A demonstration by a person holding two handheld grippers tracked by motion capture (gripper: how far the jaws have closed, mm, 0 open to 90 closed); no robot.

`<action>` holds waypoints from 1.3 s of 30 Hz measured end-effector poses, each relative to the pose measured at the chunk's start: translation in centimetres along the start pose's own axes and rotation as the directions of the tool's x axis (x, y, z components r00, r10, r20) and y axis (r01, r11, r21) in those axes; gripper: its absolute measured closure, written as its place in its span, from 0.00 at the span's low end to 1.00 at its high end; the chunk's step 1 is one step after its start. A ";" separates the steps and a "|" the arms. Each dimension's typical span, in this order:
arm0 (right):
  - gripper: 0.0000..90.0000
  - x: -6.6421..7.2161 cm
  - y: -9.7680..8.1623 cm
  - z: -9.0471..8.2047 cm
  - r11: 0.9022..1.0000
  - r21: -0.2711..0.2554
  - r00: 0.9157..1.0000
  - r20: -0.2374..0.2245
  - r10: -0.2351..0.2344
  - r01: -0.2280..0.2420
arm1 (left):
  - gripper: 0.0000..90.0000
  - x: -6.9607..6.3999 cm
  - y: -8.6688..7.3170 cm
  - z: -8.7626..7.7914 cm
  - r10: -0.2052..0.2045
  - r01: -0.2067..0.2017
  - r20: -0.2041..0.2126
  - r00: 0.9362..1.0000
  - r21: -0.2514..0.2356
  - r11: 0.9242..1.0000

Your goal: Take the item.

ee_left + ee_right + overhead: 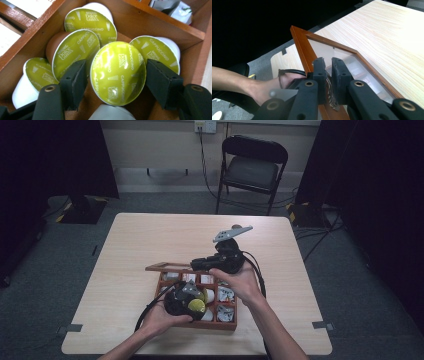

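Left gripper straddles one green capsule; right gripper pins the lid.

Left jaws stand wide, flanking a foil-up capsule among others in the near-left compartment of the wooden box, contact uncertain. Right jaws clench the raised glass lid's frame at the box's far edge.

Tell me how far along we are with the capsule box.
Done: the glass-paned wooden lid is up, the right gripper shut on its frame. In hand: the left gripper straddles one green-foil cappuccino capsule over the wooden compartment box, jaws beside it, contact unclear. Left: four more capsules lie in that compartment.
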State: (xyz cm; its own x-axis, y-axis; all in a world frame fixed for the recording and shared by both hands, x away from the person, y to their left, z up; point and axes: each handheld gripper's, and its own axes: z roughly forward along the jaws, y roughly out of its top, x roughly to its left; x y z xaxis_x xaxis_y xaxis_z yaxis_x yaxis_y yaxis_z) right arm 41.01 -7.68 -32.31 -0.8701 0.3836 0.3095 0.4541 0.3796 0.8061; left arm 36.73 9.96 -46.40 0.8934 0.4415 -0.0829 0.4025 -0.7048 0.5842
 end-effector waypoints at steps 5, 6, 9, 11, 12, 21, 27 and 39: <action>0.92 0.0 0.0 0.0 1.000 0.000 1.000 0.001 -0.001 0.001 | 0.40 -0.2 0.0 0.2 -0.005 0.005 -0.008 1.000 0.001 1.000; 0.91 0.0 0.0 0.0 1.000 0.000 1.000 0.002 -0.001 0.001 | 0.41 -0.2 0.0 0.2 -0.006 0.006 -0.010 1.000 0.003 1.000; 0.91 0.0 0.0 0.0 1.000 0.000 1.000 0.002 -0.001 0.001 | 0.43 -0.1 0.1 0.2 0.017 -0.017 -0.015 1.000 0.033 0.999; 0.92 0.1 0.0 0.0 1.000 0.001 1.000 0.002 -0.002 0.002 | 0.43 0.0 0.1 0.2 0.015 -0.015 -0.018 1.000 0.033 0.999; 0.92 0.1 0.0 0.1 1.000 0.002 1.000 0.002 -0.002 0.002 | 0.43 -0.1 0.1 0.3 0.012 -0.011 -0.014 1.000 0.030 1.000; 0.91 0.1 0.0 0.1 1.000 0.001 1.000 0.002 -0.001 0.001 | 0.45 -0.1 0.0 0.1 0.018 -0.017 -0.021 1.000 0.011 1.000; 0.92 0.0 0.0 0.0 1.000 0.001 1.000 0.001 0.000 0.000 | 0.45 -0.3 -0.2 -0.1 -0.005 0.005 -0.012 1.000 -0.037 0.999; 0.92 -0.1 0.0 0.0 1.000 0.000 1.000 -0.001 0.003 -0.003 | 0.45 -0.7 -0.1 -1.2 0.009 -0.010 -0.005 1.000 -0.073 0.997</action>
State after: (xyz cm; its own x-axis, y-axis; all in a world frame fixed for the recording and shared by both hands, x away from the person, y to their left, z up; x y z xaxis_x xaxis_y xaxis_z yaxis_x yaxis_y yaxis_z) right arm 41.06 -7.71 -32.31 -0.8690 0.3840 0.3120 0.4564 0.3784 0.8053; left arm 35.88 10.36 -45.45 0.8961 0.4378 -0.0733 0.3782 -0.6665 0.6425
